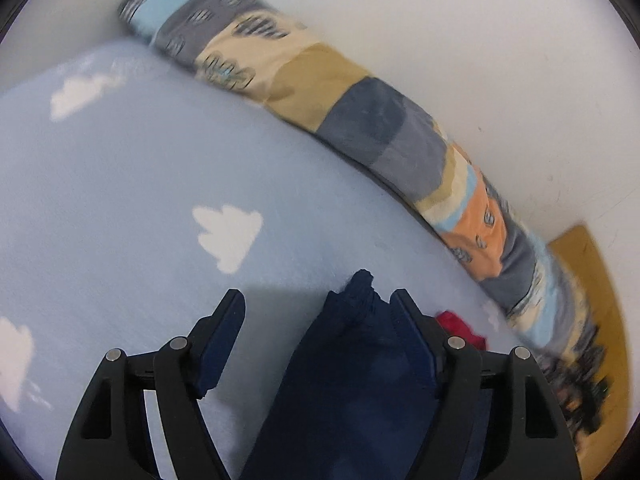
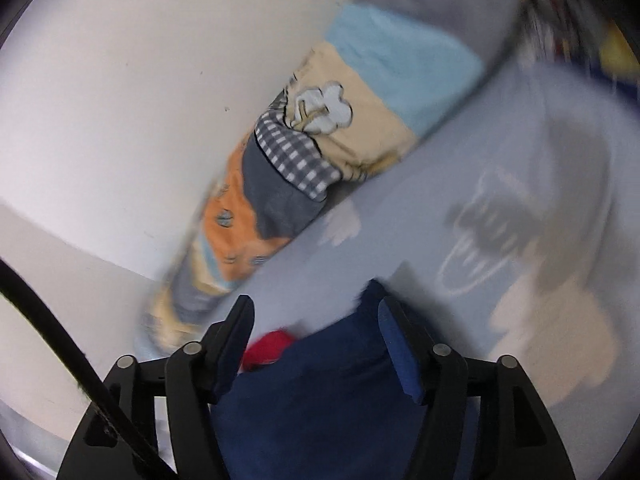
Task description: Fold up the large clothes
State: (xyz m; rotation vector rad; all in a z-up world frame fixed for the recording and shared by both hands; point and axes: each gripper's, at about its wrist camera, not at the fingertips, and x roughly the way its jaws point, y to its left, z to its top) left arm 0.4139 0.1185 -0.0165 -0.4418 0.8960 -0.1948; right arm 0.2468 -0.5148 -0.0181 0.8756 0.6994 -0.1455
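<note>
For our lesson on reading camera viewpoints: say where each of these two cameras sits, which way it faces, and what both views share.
Left wrist view: sits on the left gripper, facing down along its open fingers at the navy garment on the cloud-print sheet.
Right wrist view: sits on the right gripper, jaws open, over the same garment; a black cable crosses.
Shared: garment, red cloth, patchwork bolster, white wall.

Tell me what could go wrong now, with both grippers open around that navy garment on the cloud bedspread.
1. The navy garment lies bunched between the open fingers of the left gripper and right gripper; closing now may pinch a crumpled wad rather than one edge.
2. The red cloth sits right beside it and could get caught in the fold.
3. Both views are blurred, so aim may be off.
</note>
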